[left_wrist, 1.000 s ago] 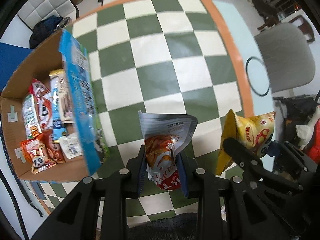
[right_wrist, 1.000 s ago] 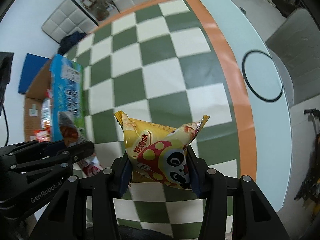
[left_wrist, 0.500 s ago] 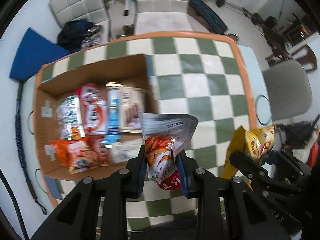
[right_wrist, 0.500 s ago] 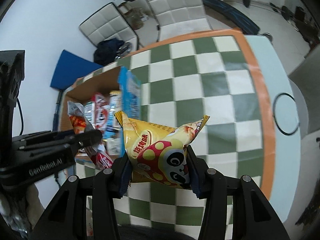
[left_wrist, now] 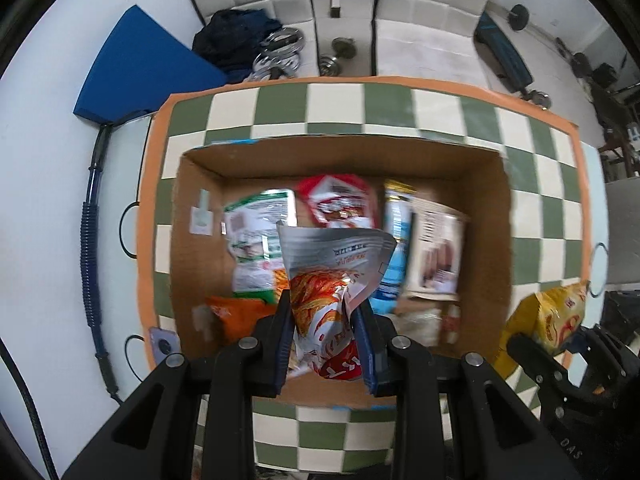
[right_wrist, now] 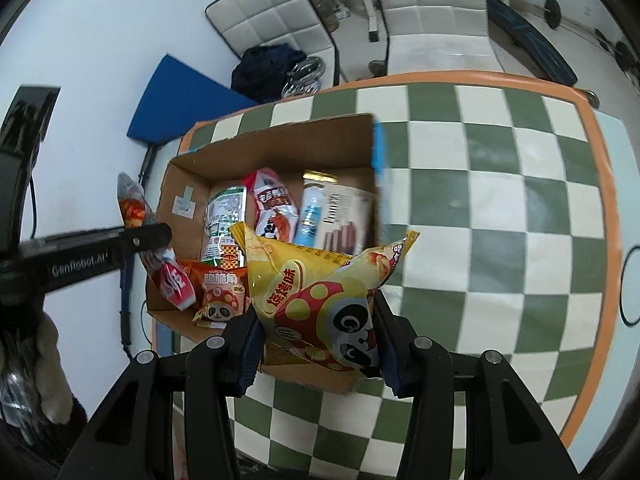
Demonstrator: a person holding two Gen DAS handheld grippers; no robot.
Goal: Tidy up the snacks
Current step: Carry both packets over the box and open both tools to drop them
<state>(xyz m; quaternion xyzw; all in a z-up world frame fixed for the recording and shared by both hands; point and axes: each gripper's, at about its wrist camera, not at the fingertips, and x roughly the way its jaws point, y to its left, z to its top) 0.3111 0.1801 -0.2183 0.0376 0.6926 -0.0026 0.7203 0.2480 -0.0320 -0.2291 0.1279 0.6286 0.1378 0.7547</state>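
White floor surrounds a table covered with a green-and-cream checked cloth (left_wrist: 440, 114) edged in orange, and behind it stand 2 white quilted seats (left_wrist: 432, 12) with dark clothing and weight plates on the floor between them and the table. At far left a blue mat (left_wrist: 144, 68) lies on the floor. On the left part of the cloth sits an open cardboard box (left_wrist: 336, 162), its floor strewn with packets: a green-and-white packet (left_wrist: 256, 236), a red-and-white packet (left_wrist: 338, 200), a blue-and-white one, a pale box printed with brown sticks (left_wrist: 438, 252) and an orange panda packet (right_wrist: 222, 290) at the near edge. Directly over the box, the left gripper (left_wrist: 326, 344) points down with its jaws clamped on a silver-and-orange snack bag (left_wrist: 332, 280) that hangs above the packets. To the right, the right gripper (right_wrist: 318, 354) is closed on a yellow panda snack bag (right_wrist: 320, 292), pinched at both sides and held above the box's near right corner.
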